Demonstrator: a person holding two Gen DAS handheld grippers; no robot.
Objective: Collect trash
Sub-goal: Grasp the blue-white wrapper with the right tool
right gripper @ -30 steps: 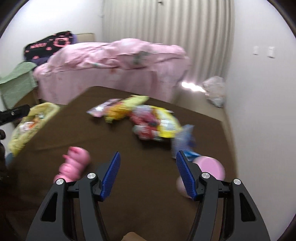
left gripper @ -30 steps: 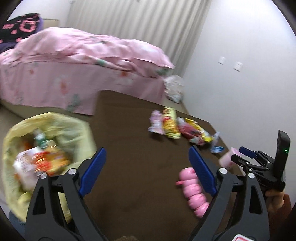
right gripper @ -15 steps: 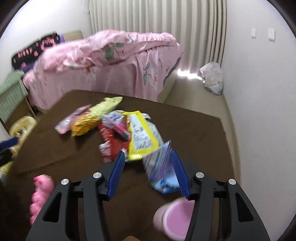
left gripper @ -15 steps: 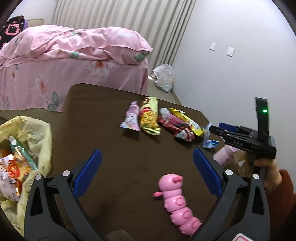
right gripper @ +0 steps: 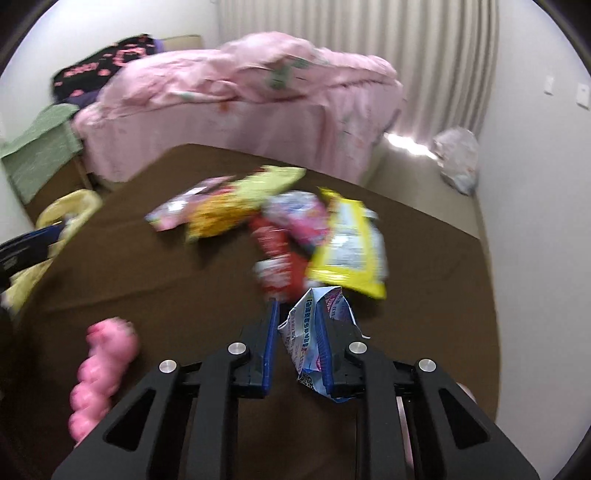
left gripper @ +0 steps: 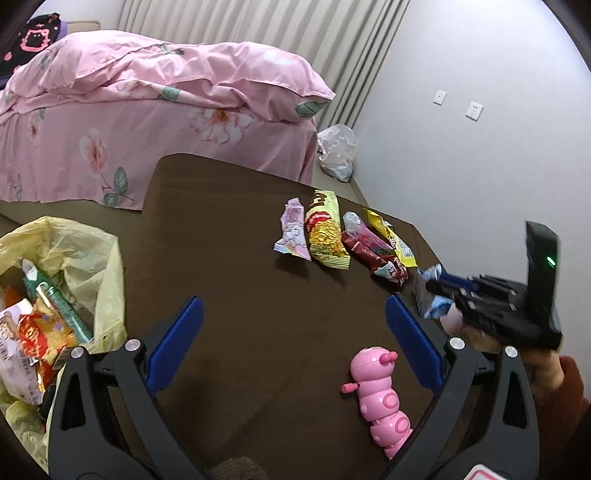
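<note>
A home bedroom: pink floral bed, pleated curtains.

Soft, even indoor light filled both views, with a bright patch of daylight spilling under the curtain onto the floor in the right wrist view. That view was smeared by motion blur, worst on the snack wrappers and the pink toy, while the left wrist view was sharp. Fisheye distortion bent both frames, with dark vignetted corners.

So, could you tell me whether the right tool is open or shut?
Shut: the right tool pinches the blue wrapper between its blue pads.
</note>
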